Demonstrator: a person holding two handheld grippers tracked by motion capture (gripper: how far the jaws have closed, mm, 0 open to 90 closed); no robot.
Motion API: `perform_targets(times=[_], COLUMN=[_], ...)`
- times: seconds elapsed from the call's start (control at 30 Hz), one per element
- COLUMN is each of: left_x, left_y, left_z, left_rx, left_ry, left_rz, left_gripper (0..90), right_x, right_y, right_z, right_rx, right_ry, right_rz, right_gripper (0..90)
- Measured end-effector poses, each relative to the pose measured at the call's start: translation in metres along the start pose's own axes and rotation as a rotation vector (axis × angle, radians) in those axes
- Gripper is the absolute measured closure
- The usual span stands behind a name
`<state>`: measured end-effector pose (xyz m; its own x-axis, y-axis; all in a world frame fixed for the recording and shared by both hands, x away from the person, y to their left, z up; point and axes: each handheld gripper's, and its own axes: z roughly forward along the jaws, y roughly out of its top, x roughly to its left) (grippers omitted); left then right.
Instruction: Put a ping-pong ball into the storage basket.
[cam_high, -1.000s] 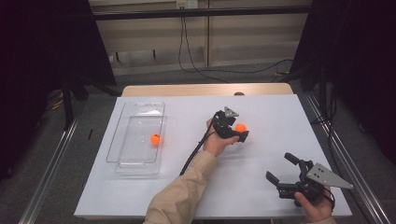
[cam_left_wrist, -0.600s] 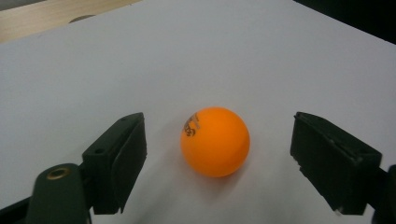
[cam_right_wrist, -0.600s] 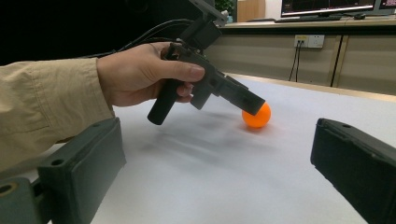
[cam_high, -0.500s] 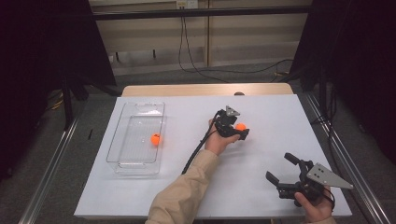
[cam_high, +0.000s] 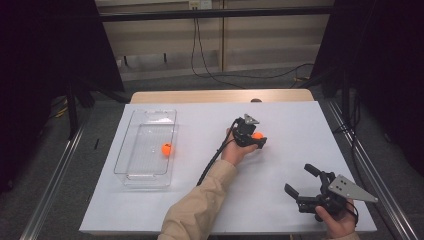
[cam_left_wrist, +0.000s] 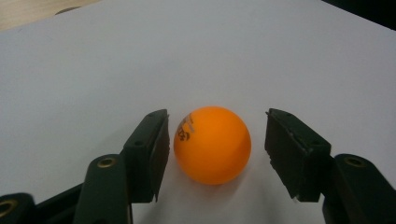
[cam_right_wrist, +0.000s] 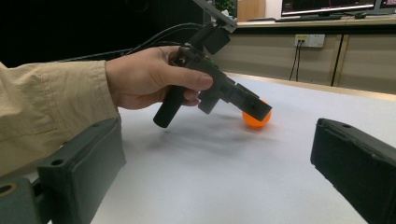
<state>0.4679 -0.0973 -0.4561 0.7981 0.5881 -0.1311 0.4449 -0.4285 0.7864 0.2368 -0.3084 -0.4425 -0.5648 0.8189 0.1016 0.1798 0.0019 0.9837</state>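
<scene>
Left gripper (cam_high: 256, 141) sits near the middle of the white table (cam_high: 200, 200), tilted down over an orange ball (cam_left_wrist: 212, 144) that rests on the table surface. Its jaws have just been closing; the ball lies between them. In the left gripper view the left pad looks just about at the ball's side, and a narrow gap shows on the right side, so the ball is bracketed but not clamped. The ball carries dark printed lettering on its left face.

Right gripper (cam_high: 302, 182) rests at the near right corner of the table, held in the right hand (cam_high: 337, 222), jaws spread wide with nothing between them. It is well apart from the left gripper.

Surroundings: 1 clear plastic tray (cam_high: 125, 150) lies on the left part of the table, long side running near to far, with a 2nd orange ball (cam_high: 166, 148) inside it. The left gripper's black cable (cam_high: 210, 165) trails back along the tan sleeve (cam_high: 200, 210). The stretch of table between the held-over ball and the tray is bare. Beyond the far edge, wall cables and dark curtains.
</scene>
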Motion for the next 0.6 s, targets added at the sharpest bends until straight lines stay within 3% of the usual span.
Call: perform_targets(times=[0.33, 0.6], left_x=[0.0009, 0.0002], left_y=[-0.0027, -0.0023], left_z=[0.0043, 0.0024], left_rx=[0.025, 0.038], left_ry=[0.001, 0.006], left_rz=[-0.015, 0.003], left_gripper=[47.9, 50.9], right_x=[-0.0003, 0.0], right_y=[-0.0001, 0.0001], right_z=[0.0001, -0.0001], right_rx=[0.0, 0.0], right_ry=[-0.002, -0.003], right_rz=[0.0, -0.002], right_gripper=[2.5, 2.5])
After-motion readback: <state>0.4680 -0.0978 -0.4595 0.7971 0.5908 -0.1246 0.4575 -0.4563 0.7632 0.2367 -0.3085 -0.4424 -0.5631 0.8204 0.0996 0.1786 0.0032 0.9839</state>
